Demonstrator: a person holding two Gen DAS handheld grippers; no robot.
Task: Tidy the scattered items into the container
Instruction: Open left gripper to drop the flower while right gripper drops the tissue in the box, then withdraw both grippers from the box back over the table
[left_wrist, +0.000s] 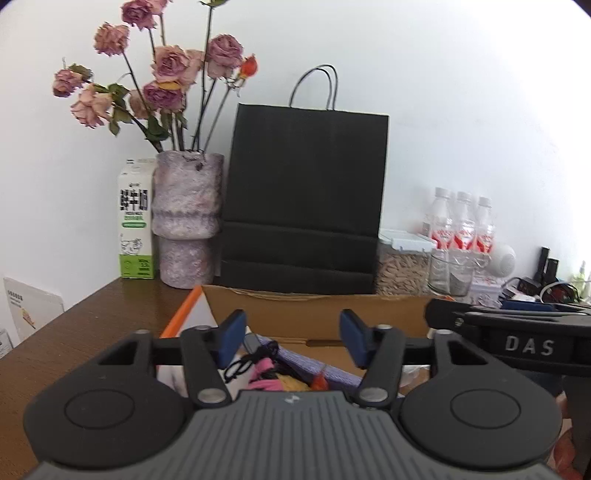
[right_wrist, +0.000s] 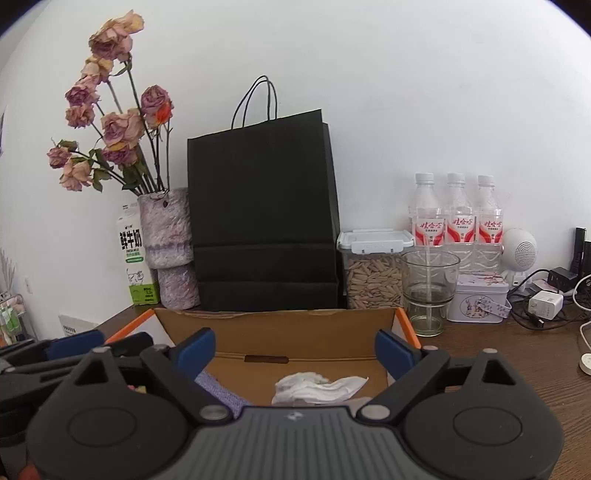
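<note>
An open cardboard box (right_wrist: 277, 332) with orange edges stands on the wooden table. My right gripper (right_wrist: 295, 352) hangs open over it with nothing between its blue pads. Below it a crumpled white tissue (right_wrist: 317, 386) and a purple cloth (right_wrist: 218, 387) lie inside the box. My left gripper (left_wrist: 293, 338) is also open and holds nothing, above the box's (left_wrist: 314, 314) left part. Under it lie a black cord (left_wrist: 251, 360), a pink item (left_wrist: 264, 376) and the purple cloth (left_wrist: 314, 363). Each gripper shows at the edge of the other's view.
Behind the box stand a black paper bag (right_wrist: 262, 221), a vase of dried roses (right_wrist: 168, 251) and a milk carton (right_wrist: 135, 258). To the right are a seed container (right_wrist: 373, 273), a glass cup (right_wrist: 428, 288), three water bottles (right_wrist: 458, 221), a tin (right_wrist: 480, 299) and chargers with cables (right_wrist: 546, 302).
</note>
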